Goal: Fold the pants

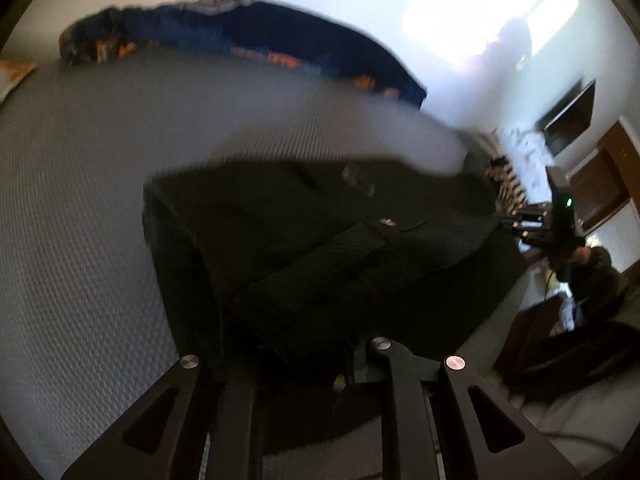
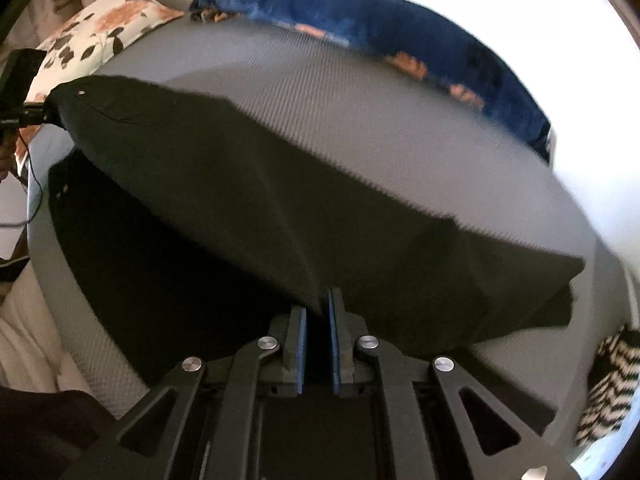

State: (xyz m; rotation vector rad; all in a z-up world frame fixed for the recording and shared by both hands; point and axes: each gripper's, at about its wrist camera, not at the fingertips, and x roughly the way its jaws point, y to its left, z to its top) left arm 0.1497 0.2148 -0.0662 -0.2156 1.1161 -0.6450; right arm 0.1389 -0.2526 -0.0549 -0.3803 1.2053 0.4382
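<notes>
Pants (image 2: 256,200), dark, soft and limp, hang stretched between both tongs above the grey bed (image 2: 360,112). Right tongs (image 2: 317,312) pinch an edge; left tongs (image 1: 304,364) seemingly grip cloth too, pads hidden. Corners suit gripping. Beyond lies a blue blanket (image 2: 380,24).

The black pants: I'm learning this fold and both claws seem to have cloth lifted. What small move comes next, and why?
Probably carry both claws forward together and lower the raised edge onto the layer beneath. The right claw pinches the black pants, whose panel hangs stretched above the grey mattress toward the left claw at the far corner. Another black layer lies flat below.
</notes>
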